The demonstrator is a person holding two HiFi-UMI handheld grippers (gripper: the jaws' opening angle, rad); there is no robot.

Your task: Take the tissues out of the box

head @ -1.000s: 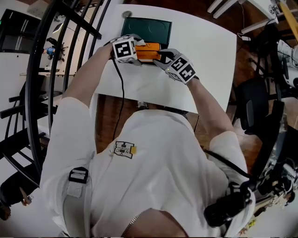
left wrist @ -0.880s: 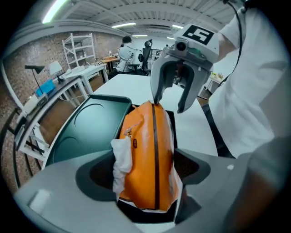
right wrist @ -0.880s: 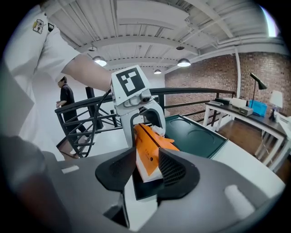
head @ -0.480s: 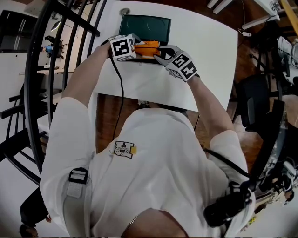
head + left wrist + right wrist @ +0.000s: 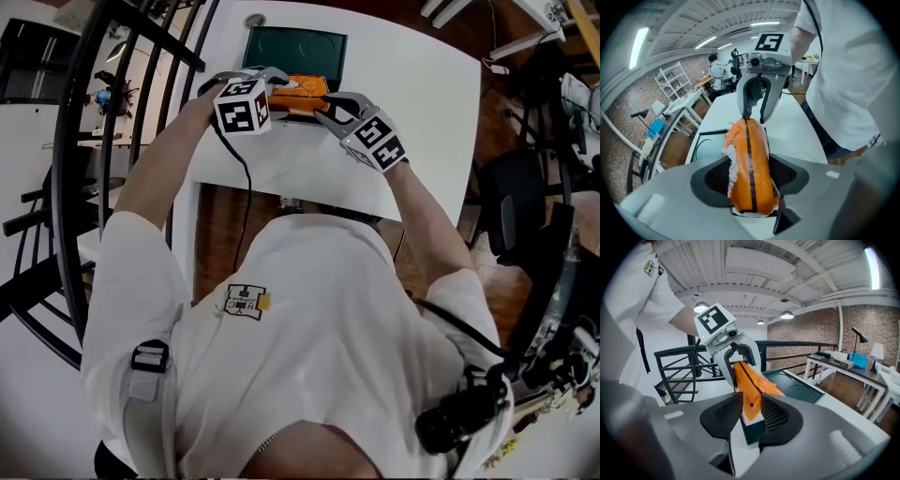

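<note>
An orange tissue box [image 5: 302, 91] with a dark stripe is held by its two ends over the white table [image 5: 422, 103]. My left gripper [image 5: 277, 86] has its jaws closing, with the pads pressed on the near end of the tissue box [image 5: 751, 164]. White tissue [image 5: 731, 161] bulges from the box's left side. My right gripper [image 5: 326, 105] grips the opposite end of the tissue box [image 5: 749, 392], its jaws closing too. The two grippers face each other: the right gripper [image 5: 755, 111] shows in the left gripper view and the left gripper [image 5: 740, 371] in the right gripper view.
A dark green tray [image 5: 295, 47] lies on the table just beyond the box. A black metal railing [image 5: 103, 141] runs along the left of the table. Chairs and desks [image 5: 525, 206] stand to the right. The person's white shirt fills the lower head view.
Both grippers' jaws have come together onto the ends of the orange box. The box and both grippers have shifted slightly toward the tray.
</note>
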